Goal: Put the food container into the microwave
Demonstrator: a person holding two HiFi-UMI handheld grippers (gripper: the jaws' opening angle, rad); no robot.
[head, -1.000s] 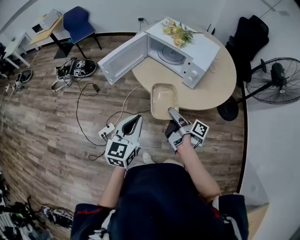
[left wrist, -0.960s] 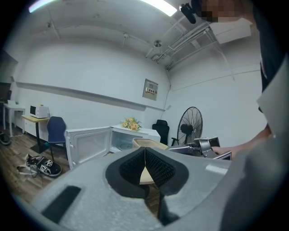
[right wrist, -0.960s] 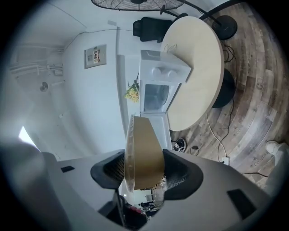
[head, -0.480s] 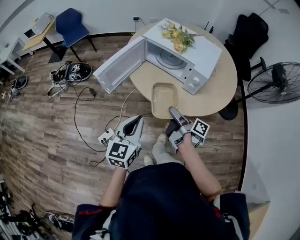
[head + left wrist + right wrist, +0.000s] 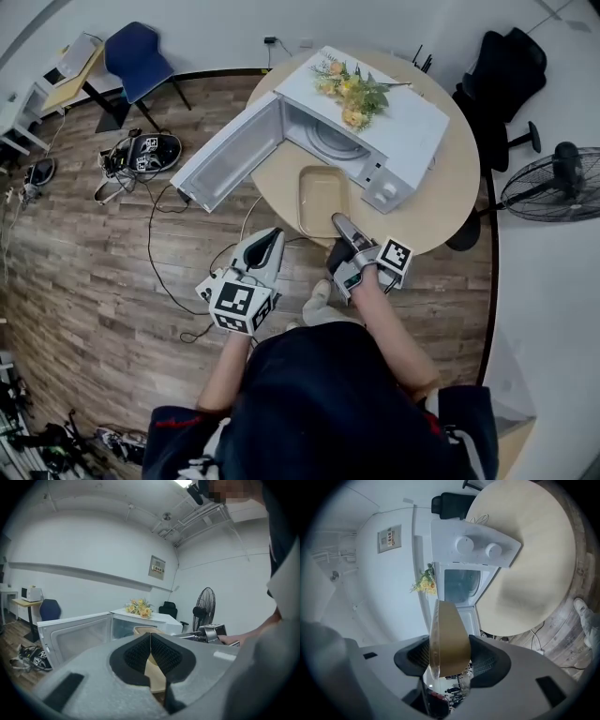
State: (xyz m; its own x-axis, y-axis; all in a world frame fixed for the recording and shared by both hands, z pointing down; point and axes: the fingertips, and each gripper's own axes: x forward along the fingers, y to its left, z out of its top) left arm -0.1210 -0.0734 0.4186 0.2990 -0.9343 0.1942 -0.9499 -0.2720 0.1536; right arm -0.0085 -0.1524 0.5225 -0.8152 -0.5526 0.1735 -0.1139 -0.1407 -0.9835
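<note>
The right gripper's (image 5: 341,223) jaws clamp the container (image 5: 321,195) in front of the open microwave (image 5: 398,122) on the counter (image 5: 442,192). The left gripper's (image 5: 268,238) jaws are closed and empty, farther from the microwave.

A beige rectangular plastic food container (image 5: 323,192) is showing against a tan round wooden table (image 5: 459,178); a boxy metal microwave (image 5: 412,122) is gleaming white, its flower bunch (image 5: 352,89) glowing yellow and green.

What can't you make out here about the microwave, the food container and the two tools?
Microwave inside: head view, its own top hides most of it.
Markings on the dials: too small, head and right gripper views.
Food container: left gripper view, the shut left tool covers all but its rim.
Grip of the right tool: head view, its own body covers it.
</note>
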